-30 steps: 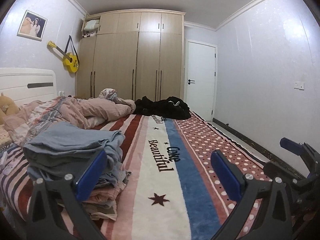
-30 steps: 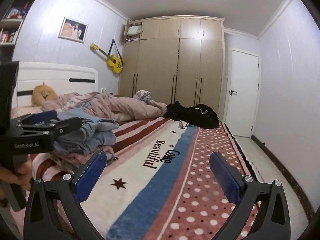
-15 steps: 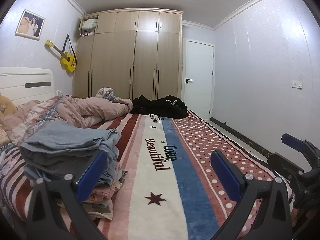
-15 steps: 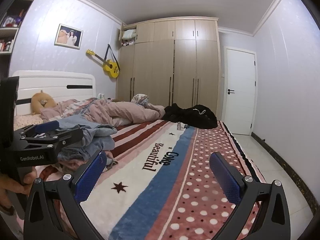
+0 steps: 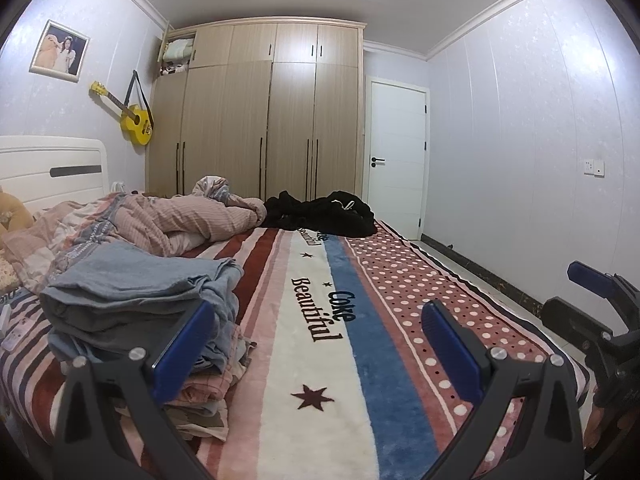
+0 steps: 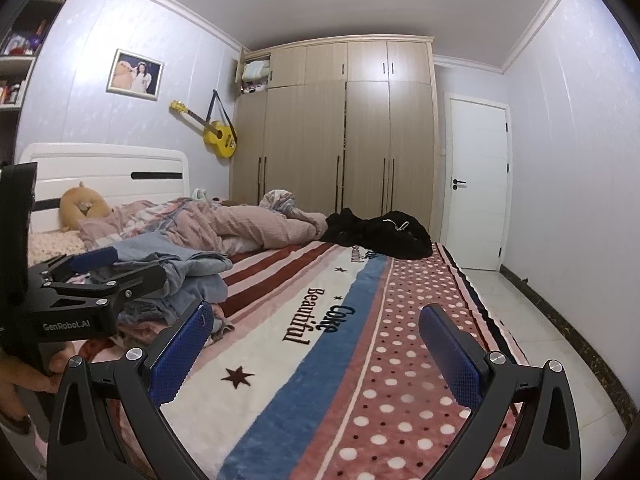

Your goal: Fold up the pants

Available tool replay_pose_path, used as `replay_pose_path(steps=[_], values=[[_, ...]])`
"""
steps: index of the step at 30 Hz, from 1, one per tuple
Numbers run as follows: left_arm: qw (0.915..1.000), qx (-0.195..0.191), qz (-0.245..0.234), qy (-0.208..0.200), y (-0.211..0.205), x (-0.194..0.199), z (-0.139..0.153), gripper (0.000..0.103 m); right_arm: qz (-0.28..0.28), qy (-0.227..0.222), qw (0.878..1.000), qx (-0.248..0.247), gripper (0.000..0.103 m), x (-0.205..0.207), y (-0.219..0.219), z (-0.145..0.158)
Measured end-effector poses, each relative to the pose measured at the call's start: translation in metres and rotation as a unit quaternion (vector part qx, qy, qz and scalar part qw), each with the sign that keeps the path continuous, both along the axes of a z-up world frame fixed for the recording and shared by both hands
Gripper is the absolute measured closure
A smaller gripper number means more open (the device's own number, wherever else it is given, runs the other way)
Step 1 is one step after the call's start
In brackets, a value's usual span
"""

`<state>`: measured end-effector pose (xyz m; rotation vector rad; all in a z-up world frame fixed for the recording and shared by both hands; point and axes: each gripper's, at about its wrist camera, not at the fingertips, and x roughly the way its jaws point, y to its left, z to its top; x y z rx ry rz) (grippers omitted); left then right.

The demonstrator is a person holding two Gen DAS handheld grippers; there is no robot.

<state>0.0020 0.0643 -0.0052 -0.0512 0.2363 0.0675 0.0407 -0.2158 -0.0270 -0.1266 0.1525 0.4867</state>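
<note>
Both the left gripper (image 5: pixel 316 346) and right gripper (image 6: pixel 316 346) hover empty, fingers apart, over the bed (image 5: pixel 320 360); folded clothes (image 5: pixel 132 300) lie beside the left fingers, likely awaiting pants.

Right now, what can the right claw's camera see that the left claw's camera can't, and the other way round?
Only the right view shows the bookshelf on the far left wall, the left claw seen from the side, and a hand holding it.

Only the left view shows the wall socket and the right claw at its edge.

Both show the striped blanket, the stack of folded clothes, the black garment, the yellow guitar, the wardrobe and the white door. Each claw is open and empty.
</note>
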Motion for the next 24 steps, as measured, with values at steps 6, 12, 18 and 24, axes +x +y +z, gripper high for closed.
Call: replay_pose_path(steps=[6, 12, 18, 24], values=[[1.0000, 0.001, -0.002, -0.001, -0.0001, -0.0001, -0.0011, 0.001, 0.000, 0.003, 1.000, 0.006, 0.000, -0.0015, 0.0019, 0.0017], [1.0000, 0.000, 0.001, 0.000, 0.0009, 0.0006, -0.0019, 0.001, 0.000, 0.006, 1.000, 0.007, 0.000, -0.0021, 0.0036, 0.0014], [0.9999, 0.004, 0.010, -0.001, 0.0038, 0.0009, -0.0032, 0.001, 0.000, 0.007, 1.000, 0.008, 0.000, -0.0028, 0.0047, 0.0002], [0.9998, 0.009, 0.019, 0.003, 0.0044, 0.0024, -0.0062, 0.001, 0.000, 0.007, 1.000, 0.007, 0.000, -0.0033, 0.0055, -0.0002]])
